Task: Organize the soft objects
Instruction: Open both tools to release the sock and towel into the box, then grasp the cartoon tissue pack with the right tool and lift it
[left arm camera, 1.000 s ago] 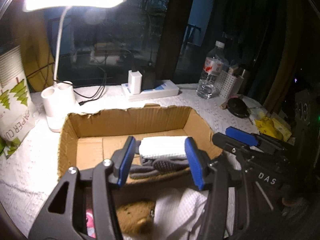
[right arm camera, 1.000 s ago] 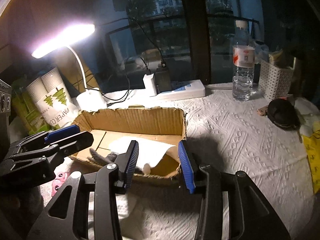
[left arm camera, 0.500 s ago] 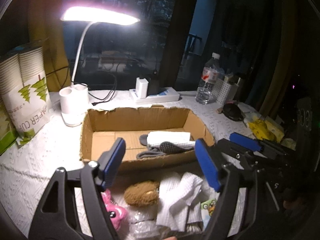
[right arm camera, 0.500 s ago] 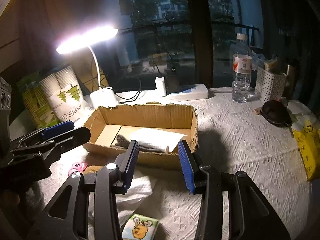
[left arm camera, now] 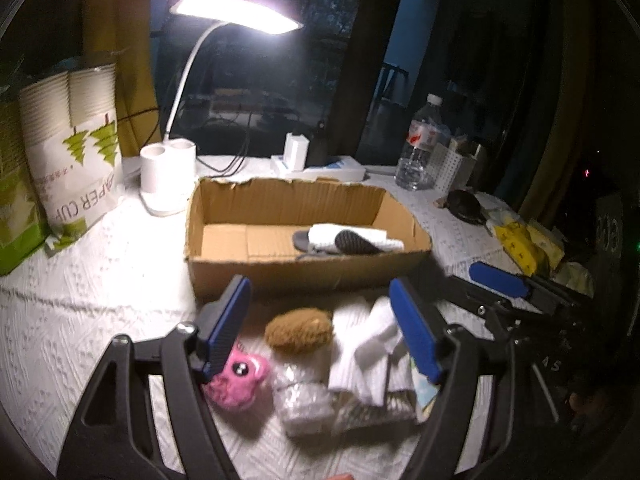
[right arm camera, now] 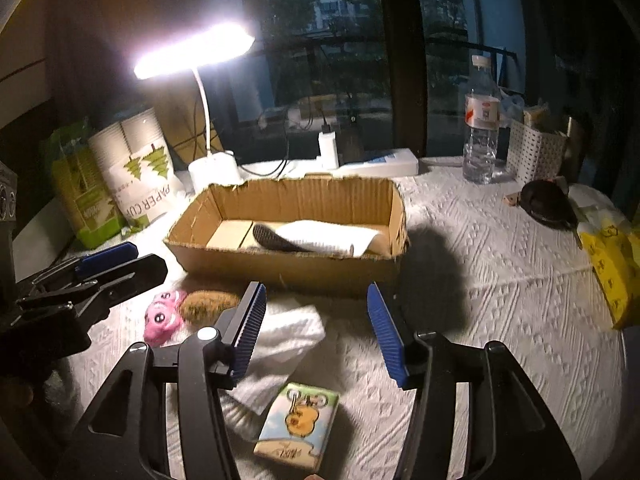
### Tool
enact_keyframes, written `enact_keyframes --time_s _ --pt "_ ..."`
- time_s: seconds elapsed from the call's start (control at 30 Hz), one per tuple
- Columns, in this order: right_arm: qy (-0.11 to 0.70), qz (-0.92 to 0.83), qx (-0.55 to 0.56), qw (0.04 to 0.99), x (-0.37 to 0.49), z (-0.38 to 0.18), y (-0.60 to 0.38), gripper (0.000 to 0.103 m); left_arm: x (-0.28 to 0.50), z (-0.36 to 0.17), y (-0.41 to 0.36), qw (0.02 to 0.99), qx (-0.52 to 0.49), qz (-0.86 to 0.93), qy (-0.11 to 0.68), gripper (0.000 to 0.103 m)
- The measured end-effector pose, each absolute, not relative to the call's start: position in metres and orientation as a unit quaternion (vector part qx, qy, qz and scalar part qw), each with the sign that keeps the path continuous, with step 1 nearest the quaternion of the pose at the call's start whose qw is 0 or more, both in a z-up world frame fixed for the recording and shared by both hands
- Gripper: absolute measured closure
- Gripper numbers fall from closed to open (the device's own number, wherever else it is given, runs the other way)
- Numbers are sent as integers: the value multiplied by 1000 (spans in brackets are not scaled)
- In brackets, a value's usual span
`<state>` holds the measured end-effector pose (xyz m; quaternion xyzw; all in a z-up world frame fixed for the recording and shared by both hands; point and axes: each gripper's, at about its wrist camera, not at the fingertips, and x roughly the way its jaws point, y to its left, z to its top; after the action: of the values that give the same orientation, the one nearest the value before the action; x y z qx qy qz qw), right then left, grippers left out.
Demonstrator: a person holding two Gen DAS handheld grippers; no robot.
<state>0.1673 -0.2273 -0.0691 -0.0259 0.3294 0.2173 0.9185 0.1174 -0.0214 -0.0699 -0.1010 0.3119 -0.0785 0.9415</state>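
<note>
- The left claw [left arm camera: 320,328] is spread wide and holds nothing; it hangs above the pile of soft things on the desk [left arm camera: 100,280].
- The right claw [right arm camera: 316,332] is likewise spread and empty, above a white towel [right arm camera: 288,332] at its 9 o'clock side.
- The cardboard box [right arm camera: 288,268] sits at 12 o'clock from both claws; inside lie a folded white cloth [right arm camera: 328,236] and a dark grey slipper [right arm camera: 272,238], touching each other.
- Just in front of the box, outside it, lie a brown plush [left arm camera: 300,332] and a pink plush [left arm camera: 238,380], side by side.
- At 3 o'clock of the brown plush lies the crumpled towel; a clear plastic bag [left arm camera: 304,400] lies at its 6 o'clock.
- A tissue packet [right arm camera: 298,424] with a cartoon print lies at 6 o'clock in the right wrist view, between the fingers' bases.
- A lit desk lamp [right arm camera: 196,52] stands behind the box at 11 o'clock, a water bottle [right arm camera: 482,120] at 1 o'clock.
</note>
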Motion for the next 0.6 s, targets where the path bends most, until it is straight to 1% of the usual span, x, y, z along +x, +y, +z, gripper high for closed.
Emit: enact_keyframes --time_s 0.6 --pt "365 210 -39 906 134 -104 -227 47 84 -97 -24 933 -111 -79 334 30"
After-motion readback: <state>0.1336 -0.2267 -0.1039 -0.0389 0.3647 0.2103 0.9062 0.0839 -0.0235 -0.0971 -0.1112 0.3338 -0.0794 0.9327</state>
